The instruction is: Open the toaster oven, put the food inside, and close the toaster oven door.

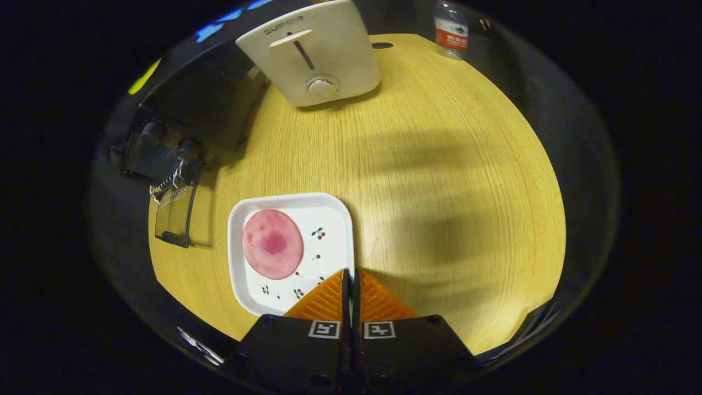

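The wooden table (439, 181) carries everything here. At its far left corner sits the black toaster oven (192, 115), partly off the lit area and hard to read; its glass door (174, 211) appears to hang open, swung down toward the table's left edge. Along the far edge stands a white pop-up toaster (312, 52), and a water bottle (451, 28) stands near the far right corner. Close to the near edge lies a white square plate (334, 219) with small cherry prints, and on its left half rests the food (272, 243), a flat round pink slice.

The gripper (351, 288) hovers over the plate's near right corner with its orange fingers (323, 299) pressed together, nothing between them. The food lies ahead of the tips and off to their left.

With the door seemingly down, the step in hand looks like picking up the slice. Doing it well likely means spreading the fingers first, shifting left until the slice sits between them, then coming in low at its edge. A thin, limp disc is hard to pinch from above, so catching one rim against the plate would help, and a gentle squeeze should keep it from tearing or folding.
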